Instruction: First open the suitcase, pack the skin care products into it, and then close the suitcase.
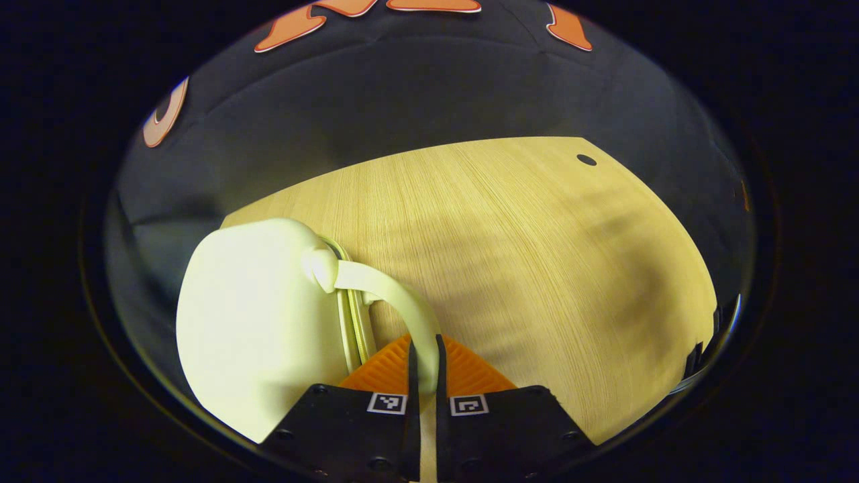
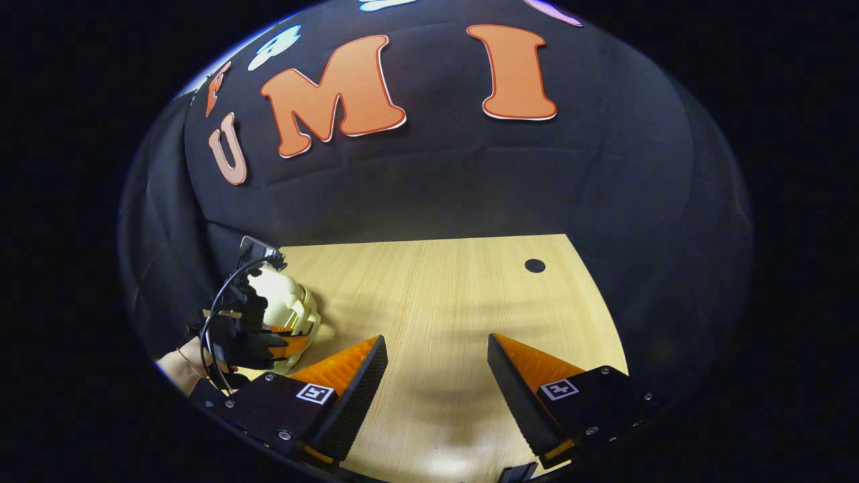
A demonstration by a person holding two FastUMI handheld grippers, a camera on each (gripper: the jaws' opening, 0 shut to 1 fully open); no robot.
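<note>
The left gripper (image 1: 424, 352) fingers are clamping the handle (image 1: 396, 298) of the closed cream suitcase (image 1: 258, 322) resting on the desk (image 1: 537, 268). The right gripper (image 2: 436, 355) fingers are standing apart above the desk.

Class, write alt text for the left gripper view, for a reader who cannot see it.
The left claw is shut on the curved handle of a small cream suitcase, which stands closed at the left edge of a light wooden table. A black cloth wall rises behind the table.
</note>
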